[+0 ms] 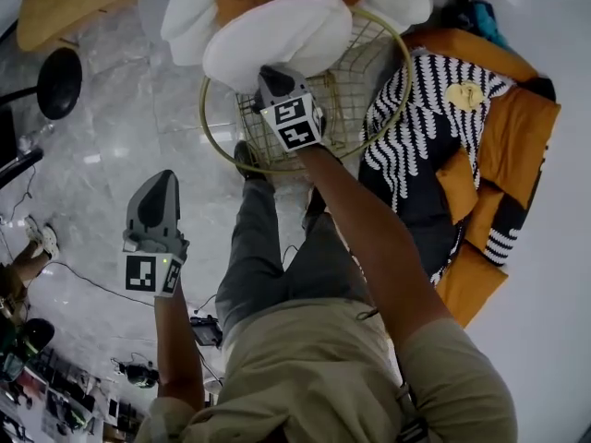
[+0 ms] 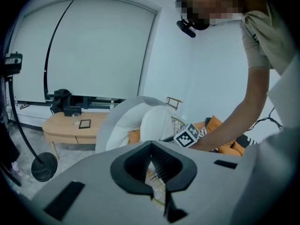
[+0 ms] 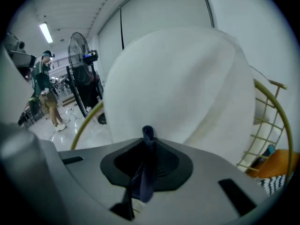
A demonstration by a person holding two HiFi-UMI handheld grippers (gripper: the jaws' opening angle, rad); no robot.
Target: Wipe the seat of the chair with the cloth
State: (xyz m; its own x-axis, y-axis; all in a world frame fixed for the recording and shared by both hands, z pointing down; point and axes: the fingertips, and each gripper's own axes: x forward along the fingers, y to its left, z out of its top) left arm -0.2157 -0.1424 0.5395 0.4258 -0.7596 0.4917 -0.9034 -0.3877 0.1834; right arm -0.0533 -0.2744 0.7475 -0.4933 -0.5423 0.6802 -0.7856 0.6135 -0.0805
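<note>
Right gripper (image 3: pixel 147 134): jaws are clamped on the dark cloth (image 3: pixel 142 172), which trails toward 6 o'clock. The white cushion (image 1: pixel 277 30) lies just at 12 o'clock and the chair's wire seat (image 1: pixel 355 95) at 3 o'clock. Left gripper (image 1: pixel 159 192), closed and empty, is held well apart at 8 o'clock, so the right is judged nearer.

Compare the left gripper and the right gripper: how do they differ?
The right gripper clamps a dark cloth; the left gripper holds nothing. The right reaches the white chair cushion; the left hangs over the floor. Both are grey.
</note>
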